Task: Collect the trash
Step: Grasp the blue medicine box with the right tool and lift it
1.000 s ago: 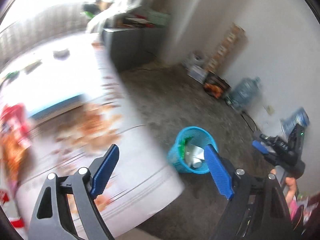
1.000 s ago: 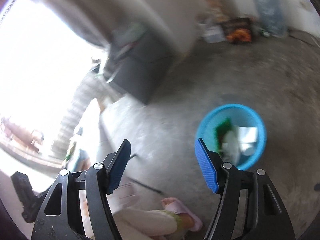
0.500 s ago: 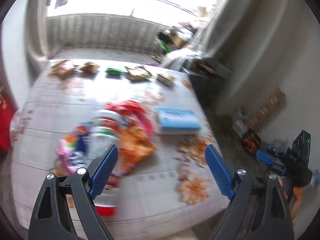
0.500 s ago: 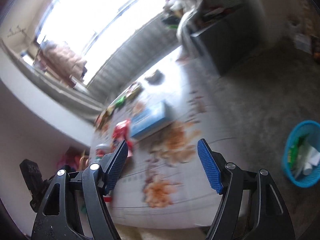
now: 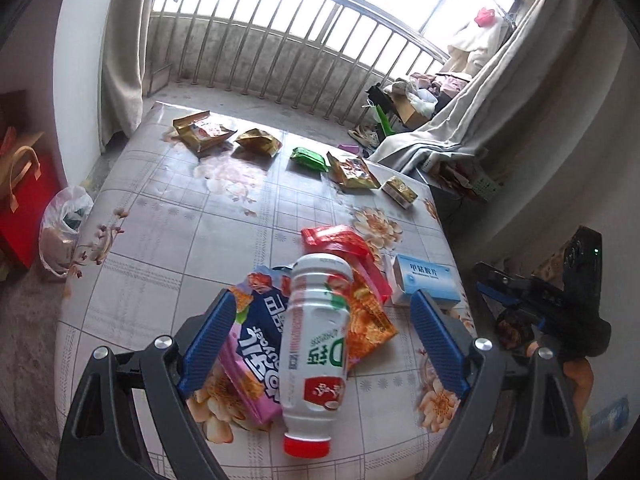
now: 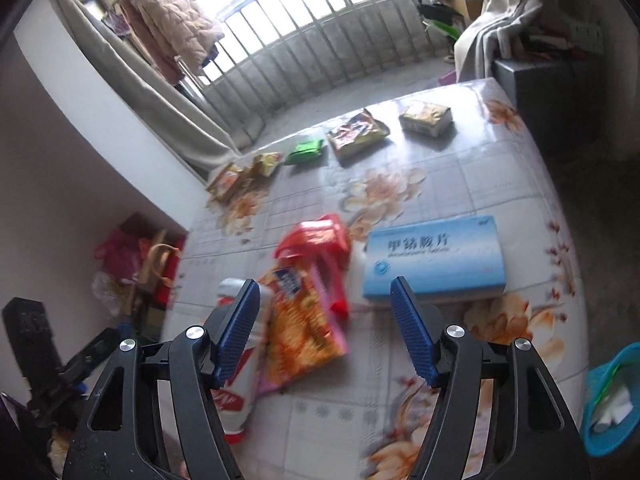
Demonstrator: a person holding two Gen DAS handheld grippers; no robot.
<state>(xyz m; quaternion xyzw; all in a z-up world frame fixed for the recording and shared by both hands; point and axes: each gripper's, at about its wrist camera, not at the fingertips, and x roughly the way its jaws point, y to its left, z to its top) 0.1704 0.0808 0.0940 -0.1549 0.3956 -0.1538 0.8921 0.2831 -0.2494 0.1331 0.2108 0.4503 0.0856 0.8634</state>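
Note:
A white drink bottle with a red cap (image 5: 316,352) lies on a pile of snack wrappers (image 5: 260,332) near the front of the flowered table (image 5: 168,232). My left gripper (image 5: 320,336) is open and empty, its jaws either side of the bottle, above it. My right gripper (image 6: 324,332) is open and empty over an orange snack bag (image 6: 300,332), with the bottle (image 6: 236,360) behind its left finger. A blue and white box (image 6: 432,256) lies to the right. A blue trash basket (image 6: 612,404) with trash in it stands on the floor at the far right.
Several more wrappers lie along the table's far side, among them a green one (image 5: 308,158) and gold ones (image 5: 200,132). A red bag (image 5: 20,200) and a plastic bag (image 5: 60,224) stand on the floor at the left. A grey cabinet (image 6: 560,108) stands beyond the table.
Both grippers swung from the basket on the floor back over the table. They now hover above the bottle and wrapper pile. Both stayed open.

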